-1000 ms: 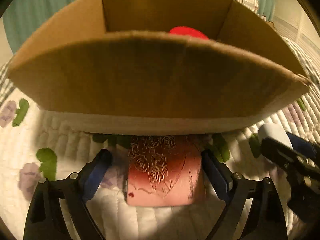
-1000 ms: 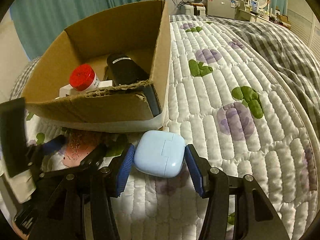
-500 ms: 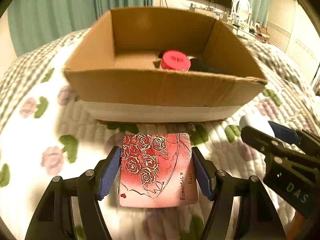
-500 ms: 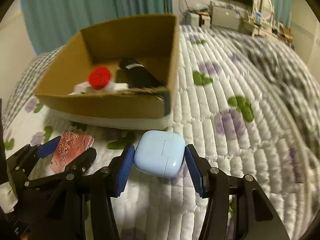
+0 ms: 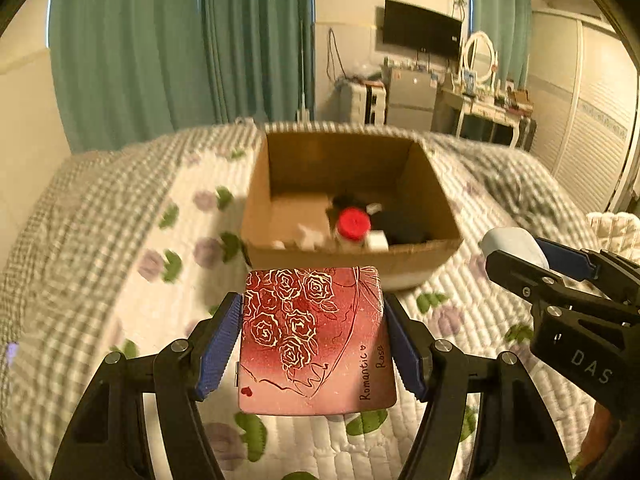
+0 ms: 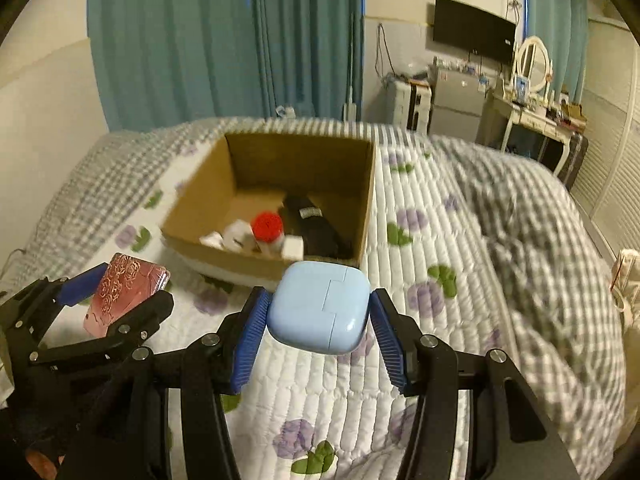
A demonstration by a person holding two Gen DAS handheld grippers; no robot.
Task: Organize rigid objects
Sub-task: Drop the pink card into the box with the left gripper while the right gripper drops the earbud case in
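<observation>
My left gripper (image 5: pixel 314 340) is clamped on the red rose tin (image 5: pixel 316 340), my right gripper (image 6: pixel 319 320) clamped on the light blue case (image 6: pixel 319 306). I'm holding both above the quilt (image 6: pixel 420 240), near side of the cardboard box (image 5: pixel 352 258); red-capped jar (image 5: pixel 353 224) inside.

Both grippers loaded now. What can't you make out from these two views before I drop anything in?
- Cardboard box contents: motion-blurred in both views; white items beside the red-capped bottle unidentifiable.
- Box floor nearest us: hidden by its front wall.
- Blue case underside: faces away.
- Rose tin thickness: only its lid shows.
</observation>
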